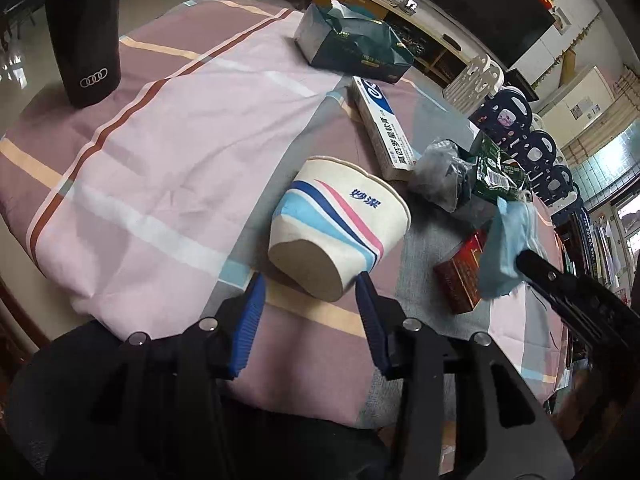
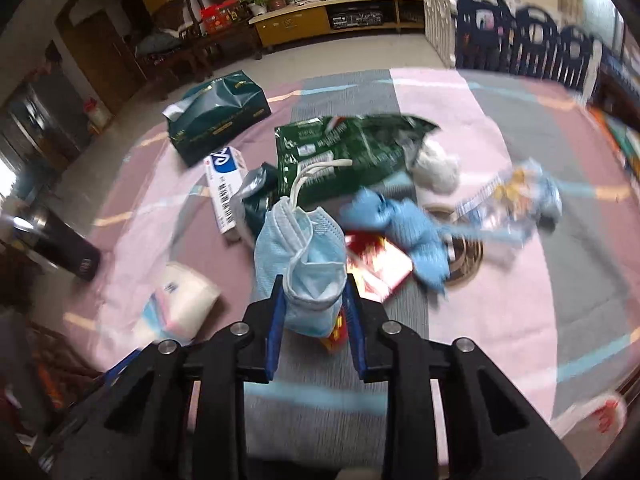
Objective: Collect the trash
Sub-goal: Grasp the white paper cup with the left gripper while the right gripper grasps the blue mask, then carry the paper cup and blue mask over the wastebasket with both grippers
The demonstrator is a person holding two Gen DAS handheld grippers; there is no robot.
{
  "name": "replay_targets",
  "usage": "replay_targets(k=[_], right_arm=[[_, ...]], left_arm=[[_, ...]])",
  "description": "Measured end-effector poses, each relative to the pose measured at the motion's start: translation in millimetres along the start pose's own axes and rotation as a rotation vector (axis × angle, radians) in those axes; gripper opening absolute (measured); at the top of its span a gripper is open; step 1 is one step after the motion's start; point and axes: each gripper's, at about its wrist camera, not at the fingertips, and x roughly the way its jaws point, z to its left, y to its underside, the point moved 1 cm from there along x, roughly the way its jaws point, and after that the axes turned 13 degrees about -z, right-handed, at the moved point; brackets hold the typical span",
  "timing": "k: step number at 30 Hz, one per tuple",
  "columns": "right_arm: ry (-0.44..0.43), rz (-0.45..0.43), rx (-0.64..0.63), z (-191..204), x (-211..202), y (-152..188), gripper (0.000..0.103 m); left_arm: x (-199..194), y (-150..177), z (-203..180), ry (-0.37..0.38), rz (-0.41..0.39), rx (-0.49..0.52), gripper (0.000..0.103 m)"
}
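Face mask [image 2: 300,248] sits pinched in the right hand-held gripper [image 2: 314,304]; the open left hand-held gripper [image 1: 310,292] should close squarely on the tipped paper cup [image 1: 340,228] at its twelve o'clock.

A crumpled pale-blue face mask [image 2: 304,264], its white ear loop curling upward, stood bunched above a red carton [image 2: 376,266]. A striped paper cup [image 1: 340,228] lay tipped on its side on the tabletop [image 1: 160,140]. A torn green wrapper [image 2: 344,152] sprawled beside a crushed blue glove [image 2: 404,228].
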Motion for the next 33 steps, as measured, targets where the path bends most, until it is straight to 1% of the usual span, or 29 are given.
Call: replay_targets(k=[2, 3, 4, 5, 6, 8, 9, 11, 13, 14, 16, 18, 20, 22, 23, 25, 27, 28, 31, 33], right_arm=[[-0.065, 0.039, 0.111, -22, -20, 12, 0.029], [-0.096, 0.063, 0.164, -33, -27, 19, 0.029], [-0.115, 0.086, 0.205, -44, -33, 26, 0.029], [-0.109, 0.107, 0.226, -55, -39, 33, 0.029], [-0.083, 0.121, 0.219, -62, -43, 38, 0.030], [-0.007, 0.124, 0.187, -73, -46, 43, 0.033], [0.043, 0.107, 0.190, -81, -47, 43, 0.034], [0.114, 0.055, 0.236, -98, -55, 43, 0.041], [0.145, 0.006, 0.288, -111, -64, 42, 0.044], [0.147, -0.007, 0.301, -114, -68, 42, 0.047], [0.147, -0.028, 0.300, -115, -77, 43, 0.049], [0.153, -0.037, 0.274, -114, -83, 44, 0.053], [0.167, -0.047, 0.239, -111, -89, 46, 0.063], [0.173, -0.047, 0.213, -107, -89, 48, 0.067], [0.173, -0.036, 0.200, -106, -88, 49, 0.067], [0.169, -0.016, 0.184, -103, -84, 52, 0.067], [0.171, -0.004, 0.168, -99, -81, 56, 0.067], [0.175, 0.006, 0.152, -96, -79, 58, 0.067], [0.188, 0.024, 0.100, -87, -72, 64, 0.067], [0.204, 0.037, 0.051, -80, -64, 68, 0.067]], left_arm=[[-1, 1, -2, 0.014, 0.003, 0.012, 0.055], [-1, 1, -4, 0.020, 0.003, 0.019, 0.060], [-1, 1, -6, 0.025, 0.001, 0.025, 0.065], [-2, 1, -7, 0.029, 0.002, 0.029, 0.069], [-1, 2, -9, 0.034, 0.004, 0.033, 0.070], [-1, 2, -10, 0.036, 0.006, 0.038, 0.073], [-1, 2, -11, 0.033, 0.005, 0.039, 0.074], [-2, 1, -11, 0.026, -0.006, 0.038, 0.079], [-2, 1, -10, 0.019, -0.007, 0.039, 0.080], [-2, 1, -10, 0.015, -0.004, 0.040, 0.081], [3, 1, -10, -0.006, 0.013, 0.042, 0.081], [7, -1, -12, -0.024, 0.026, 0.044, 0.081], [15, -4, -15, -0.034, 0.044, 0.053, 0.081], [24, -9, -21, -0.036, 0.064, 0.073, 0.082], [29, -11, -24, -0.045, 0.073, 0.086, 0.084], [42, -12, -30, -0.059, 0.103, 0.105, 0.084], [53, -11, -32, -0.089, 0.141, 0.117, 0.082], [56, -11, -31, -0.101, 0.154, 0.122, 0.077], [56, -10, -33, -0.110, 0.148, 0.141, 0.073], [55, -10, -31, -0.103, 0.140, 0.135, 0.068]])
